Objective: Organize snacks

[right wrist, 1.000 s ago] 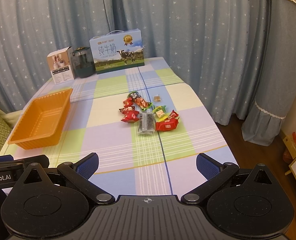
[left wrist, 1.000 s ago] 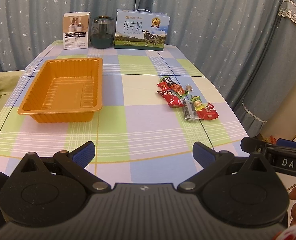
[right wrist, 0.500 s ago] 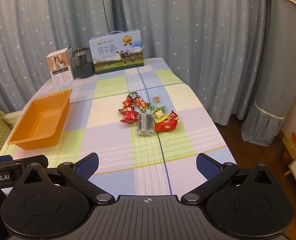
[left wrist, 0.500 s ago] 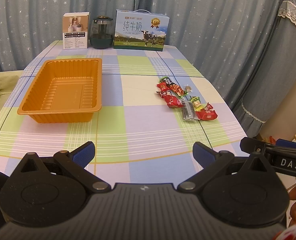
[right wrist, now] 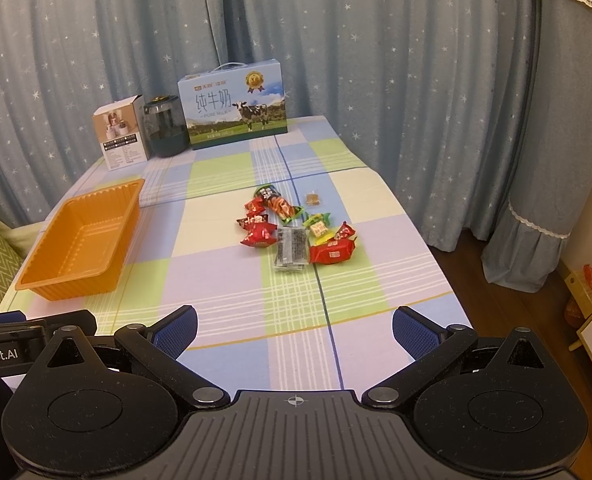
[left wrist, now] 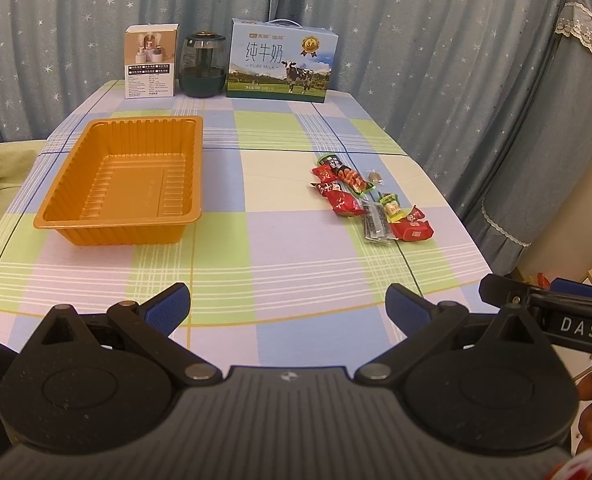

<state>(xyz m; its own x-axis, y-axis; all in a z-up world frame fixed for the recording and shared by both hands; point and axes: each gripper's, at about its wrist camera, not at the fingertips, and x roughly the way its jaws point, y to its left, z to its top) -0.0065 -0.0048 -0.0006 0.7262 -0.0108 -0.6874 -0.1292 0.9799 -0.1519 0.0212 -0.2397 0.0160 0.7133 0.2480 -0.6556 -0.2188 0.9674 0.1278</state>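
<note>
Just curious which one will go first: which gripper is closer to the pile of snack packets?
Right, by a little. The right gripper points almost straight at the snack packets; the left gripper sits beside it, with the packets off to its right.

Warm, even indoor light fills both views, casting only soft shadows on the desk [left wrist: 296, 264]. Focus is sharp centrally; fisheye distortion bends the curtains [right wrist: 416, 60] and darkens the corners.

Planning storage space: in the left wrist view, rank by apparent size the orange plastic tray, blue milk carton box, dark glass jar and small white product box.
1. Orange plastic tray, though it is nearest the camera.
2. Blue milk carton box.
3. Small white product box and dark glass jar: too alike to rank.
</note>
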